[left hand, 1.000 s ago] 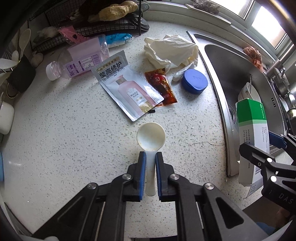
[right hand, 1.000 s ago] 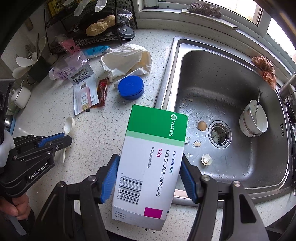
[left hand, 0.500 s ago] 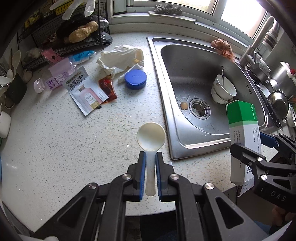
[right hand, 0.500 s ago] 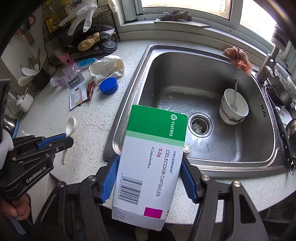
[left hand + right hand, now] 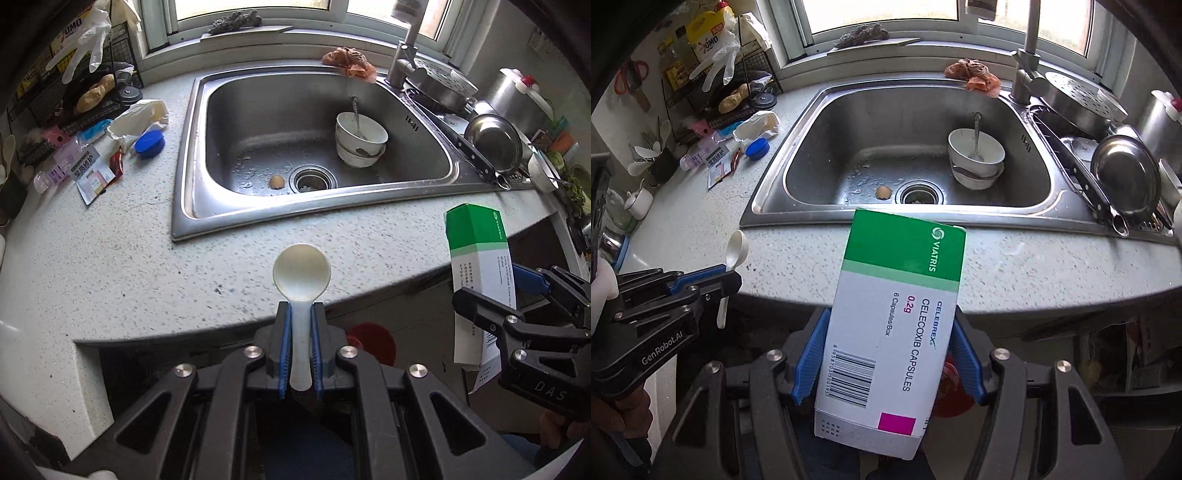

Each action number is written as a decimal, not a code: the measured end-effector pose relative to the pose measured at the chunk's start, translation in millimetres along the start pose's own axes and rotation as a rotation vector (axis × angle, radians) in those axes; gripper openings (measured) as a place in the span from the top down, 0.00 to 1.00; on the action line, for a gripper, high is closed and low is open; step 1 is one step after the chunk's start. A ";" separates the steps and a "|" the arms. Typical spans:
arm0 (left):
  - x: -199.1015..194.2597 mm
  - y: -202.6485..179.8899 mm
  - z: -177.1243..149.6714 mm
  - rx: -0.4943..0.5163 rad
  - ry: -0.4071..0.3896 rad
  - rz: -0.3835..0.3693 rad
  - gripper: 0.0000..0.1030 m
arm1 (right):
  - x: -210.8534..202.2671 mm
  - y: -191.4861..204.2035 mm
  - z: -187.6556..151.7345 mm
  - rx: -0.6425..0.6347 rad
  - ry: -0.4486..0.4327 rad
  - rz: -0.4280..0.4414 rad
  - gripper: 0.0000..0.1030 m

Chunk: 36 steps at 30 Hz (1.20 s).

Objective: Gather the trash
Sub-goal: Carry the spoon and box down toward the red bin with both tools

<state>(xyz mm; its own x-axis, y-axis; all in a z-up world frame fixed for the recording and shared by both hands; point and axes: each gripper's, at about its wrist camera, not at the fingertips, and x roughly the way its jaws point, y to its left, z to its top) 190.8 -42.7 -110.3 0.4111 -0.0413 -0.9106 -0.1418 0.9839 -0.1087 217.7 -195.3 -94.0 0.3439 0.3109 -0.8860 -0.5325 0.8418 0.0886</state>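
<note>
Nearest to me, the left gripper is pinching the handle of a white plastic spoon, its blue pads pressed tight on either side so the bowl is sticking out ahead and staying level. Beside it, the right gripper is clamping a green-and-white medicine box across its narrow sides, jaws held well apart by the carton's width; the box is standing upright in the grip, which I judge is keeping it from slipping out. Both pieces of trash are hanging out past the front edge of the countertop, over the dark space below, where something round and red is showing; it may be a bin, though I cannot tell.

Beyond the edge, the steel sink is holding stacked white bowls with a spoon in them and a bit of eggshell by the drain.

Farther left on the counter, more litter is waiting: a blue lid, a crumpled white bag, a red sauce sachet, a printed pouch and a small bottle lying on its side. They are clustered near the wire rack, so I judge much of the collecting is not yet done.
</note>
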 end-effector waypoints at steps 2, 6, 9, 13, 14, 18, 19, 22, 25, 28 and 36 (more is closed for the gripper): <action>2.6 -18.0 -10.6 0.015 0.007 -0.014 0.91 | -7.0 -12.8 -16.0 0.009 0.004 -0.014 0.41; 6.6 -54.0 -28.7 0.067 0.014 -0.024 0.91 | -16.9 -35.6 -43.9 0.041 0.016 -0.038 0.41; 12.5 -72.8 -37.0 0.087 0.032 -0.047 0.91 | -20.1 -49.5 -61.0 0.074 0.032 -0.053 0.41; 29.1 -97.2 -45.6 0.123 0.054 -0.083 0.91 | -19.3 -65.7 -81.9 0.123 0.036 -0.061 0.41; 34.5 -104.0 -47.6 0.141 0.061 -0.087 0.91 | -17.4 -69.4 -86.6 0.133 0.030 -0.061 0.41; 62.0 -126.8 -53.6 0.209 0.094 -0.093 0.91 | -4.6 -90.2 -109.2 0.183 0.047 -0.076 0.41; 70.7 -132.3 -56.0 0.224 0.104 -0.097 0.91 | -0.5 -93.8 -113.2 0.194 0.052 -0.080 0.41; 99.8 -146.2 -63.0 0.263 0.144 -0.100 0.91 | 17.9 -109.0 -129.9 0.228 0.079 -0.087 0.41; 136.8 -157.1 -72.9 0.291 0.167 -0.108 0.91 | 44.8 -123.2 -146.6 0.260 0.102 -0.098 0.41; 184.2 -165.2 -85.8 0.300 0.210 -0.113 0.91 | 78.5 -137.9 -167.1 0.290 0.130 -0.108 0.41; 293.1 -187.6 -116.7 0.319 0.258 -0.177 0.91 | 168.5 -174.6 -219.7 0.366 0.168 -0.107 0.41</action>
<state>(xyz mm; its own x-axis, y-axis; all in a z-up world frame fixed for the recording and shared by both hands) 232.8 -259.6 -403.3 0.1605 -0.2159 -0.9631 0.2119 0.9606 -0.1800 198.6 -386.9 -358.7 0.2355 0.1622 -0.9583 -0.1803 0.9762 0.1209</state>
